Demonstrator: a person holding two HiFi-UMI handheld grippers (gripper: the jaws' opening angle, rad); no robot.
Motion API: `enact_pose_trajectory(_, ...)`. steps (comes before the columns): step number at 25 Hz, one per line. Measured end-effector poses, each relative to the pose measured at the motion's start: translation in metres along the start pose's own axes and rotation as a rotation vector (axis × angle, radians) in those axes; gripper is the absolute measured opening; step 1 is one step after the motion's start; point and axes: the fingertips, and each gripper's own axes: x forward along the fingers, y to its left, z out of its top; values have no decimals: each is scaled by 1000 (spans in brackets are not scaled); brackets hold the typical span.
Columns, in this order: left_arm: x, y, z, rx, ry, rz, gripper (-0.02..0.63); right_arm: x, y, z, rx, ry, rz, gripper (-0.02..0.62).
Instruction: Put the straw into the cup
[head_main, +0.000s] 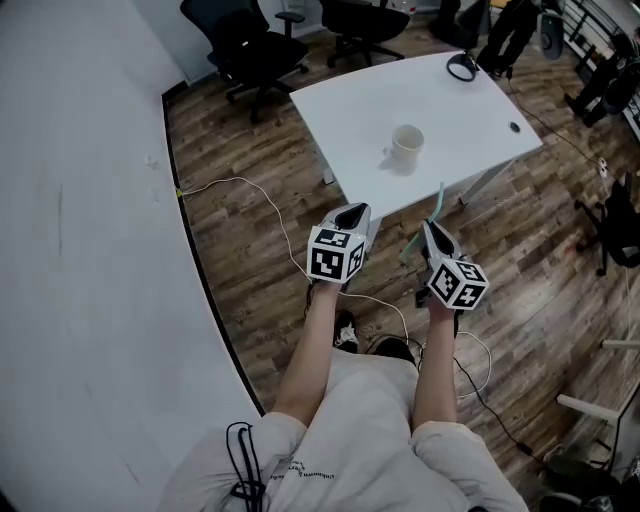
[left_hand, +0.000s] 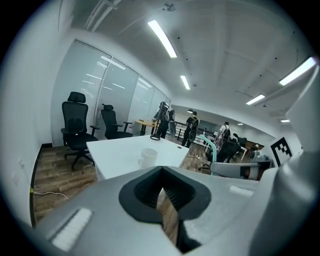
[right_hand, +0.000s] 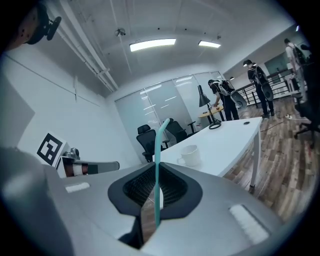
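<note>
A white cup (head_main: 406, 150) with a handle stands on the white table (head_main: 470, 110), ahead of both grippers. My right gripper (head_main: 432, 230) is shut on a teal bendy straw (head_main: 440, 197), which stands upright between the jaws (right_hand: 157, 165), bent tip on top. It hovers over the floor, short of the table's near edge. The cup (right_hand: 190, 154) shows beyond it to the right. My left gripper (head_main: 352, 214) hangs beside it, shut with nothing in it (left_hand: 161, 170). From there the cup (left_hand: 149, 156) sits straight ahead and the straw (left_hand: 209, 146) to the right.
Black office chairs (head_main: 255, 45) stand beyond the table. A black ring-shaped item (head_main: 461, 67) lies at the table's far corner. A white cable (head_main: 240, 185) runs over the wooden floor. A white wall (head_main: 80, 200) bounds the left. People (left_hand: 191, 127) stand far back.
</note>
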Motion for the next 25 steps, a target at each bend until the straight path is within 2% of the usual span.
enact_pose_trajectory(4, 13, 6, 5, -11, -6, -31, 0, 5, -2, 10, -10, -11, -23, 44)
enact_pose_trajectory(11, 25, -5, 20, 25, -30, -94, 0, 0, -14, 35, 44, -105, -57, 44)
enact_pose_trajectory(20, 48, 6, 42, 30, -61, -99, 0, 31, -25, 55, 25, -110, -33, 44)
enact_pose_trajectory(25, 63, 18, 47, 45, -41, -83, 0, 57, -30, 69, 6, -108, -7, 44)
